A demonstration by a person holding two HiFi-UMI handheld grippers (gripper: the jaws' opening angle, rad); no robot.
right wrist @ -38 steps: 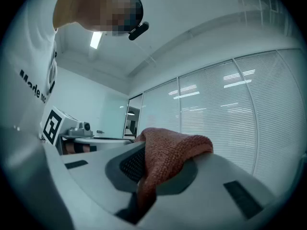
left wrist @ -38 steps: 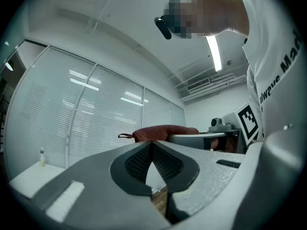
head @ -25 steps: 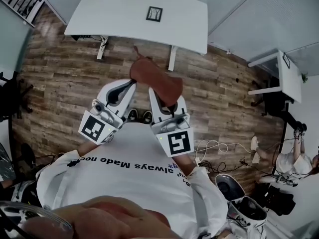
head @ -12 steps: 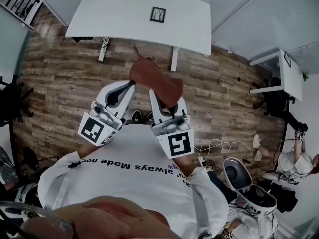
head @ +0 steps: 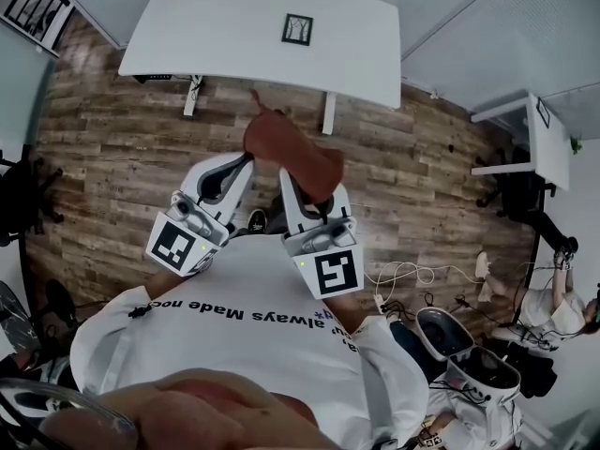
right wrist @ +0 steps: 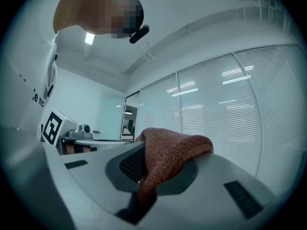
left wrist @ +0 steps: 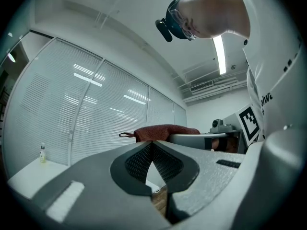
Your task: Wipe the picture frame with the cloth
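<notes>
Holding cloth (head: pixel 292 146) in right gripper (head: pixel 310 187), jaws pinched on a thick fold; in the right gripper view, cloth (right wrist: pixel 173 150) humps over the upper jaw and trails down through the gap. Carrying nothing in left gripper (head: pixel 228 171): jaws pressed together at the tips, only bare pads (left wrist: pixel 140 162) showing. Standing back from white table (head: pixel 202 37), both grippers up near the chest, over wood floor (head: pixel 122 148).

Can see picture frame (head: pixel 297 29) lying flat on the table, right of centre, well apart from both grippers. Not wiped yet by the look of it.

Handling guess:
- Expect cloth light, soft, limp. Will sag and bunch, so worth keeping the bite on a fold as now, with the loose part free as the wiping pad.
- Expect frame small, light, rigid, likely slick on that smooth top, so probably skates under a wipe. Can't tell from here whether glazed; treating as fragile.
- Would pin an edge or corner of the border with left gripper, not the middle, then wipe with light pressure.
</notes>
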